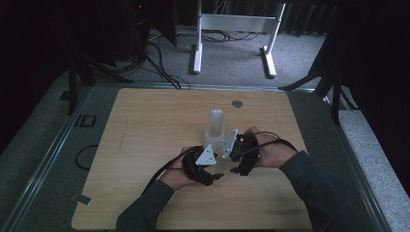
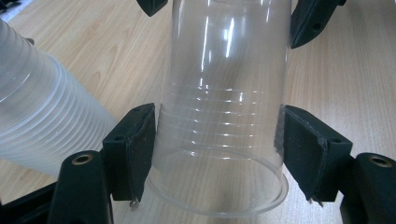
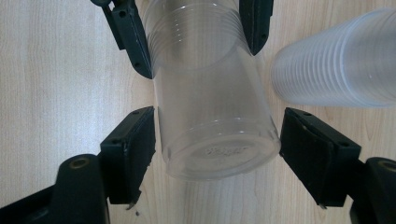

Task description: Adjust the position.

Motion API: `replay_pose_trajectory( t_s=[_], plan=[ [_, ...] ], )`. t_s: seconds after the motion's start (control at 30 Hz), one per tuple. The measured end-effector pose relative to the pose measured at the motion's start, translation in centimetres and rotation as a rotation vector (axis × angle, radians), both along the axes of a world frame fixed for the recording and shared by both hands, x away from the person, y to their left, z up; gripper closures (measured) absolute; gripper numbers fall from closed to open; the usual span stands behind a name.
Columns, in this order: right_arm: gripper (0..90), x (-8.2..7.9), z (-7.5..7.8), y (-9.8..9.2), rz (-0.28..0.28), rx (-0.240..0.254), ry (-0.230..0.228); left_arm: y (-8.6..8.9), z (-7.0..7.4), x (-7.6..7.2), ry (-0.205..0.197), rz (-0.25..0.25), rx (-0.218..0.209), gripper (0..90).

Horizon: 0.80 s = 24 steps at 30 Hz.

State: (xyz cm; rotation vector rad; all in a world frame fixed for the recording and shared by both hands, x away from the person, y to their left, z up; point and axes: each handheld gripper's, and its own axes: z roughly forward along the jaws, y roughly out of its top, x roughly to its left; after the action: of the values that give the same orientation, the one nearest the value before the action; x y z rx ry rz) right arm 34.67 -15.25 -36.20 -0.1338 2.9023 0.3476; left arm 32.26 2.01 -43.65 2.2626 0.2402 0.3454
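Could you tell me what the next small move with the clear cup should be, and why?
Probably close the right gripper on the clear cup's base end. Its pads flank the base, the right one with a visible gap, while the left gripper already clamps the rim end. The stack of cups stands beside.

A clear cup (image 3: 212, 116) is flanked by the right gripper (image 3: 215, 140); the left pad touches, the right stands clear.

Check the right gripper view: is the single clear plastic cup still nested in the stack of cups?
No, the clear plastic cup lies apart from the stack of translucent plastic cups, with bare wooden table between them.
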Motion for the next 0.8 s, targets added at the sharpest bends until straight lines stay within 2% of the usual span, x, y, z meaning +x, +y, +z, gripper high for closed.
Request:
replay_pose_trajectory(
  t_s=[0.27, 0.8],
  plan=[
    [27.9, 0.1, -0.36, 0.17, 0.007, -0.013, 0.005, 0.05, 0.08, -0.01, -0.005, 0.003, -0.002, 30.4],
    [35.3, 0.03, -0.67, 0.22, 0.007, -0.015, 0.015, 0.02, 0.04, -0.08, -0.012, 0.002, 0.003, 30.2]
  ],
)
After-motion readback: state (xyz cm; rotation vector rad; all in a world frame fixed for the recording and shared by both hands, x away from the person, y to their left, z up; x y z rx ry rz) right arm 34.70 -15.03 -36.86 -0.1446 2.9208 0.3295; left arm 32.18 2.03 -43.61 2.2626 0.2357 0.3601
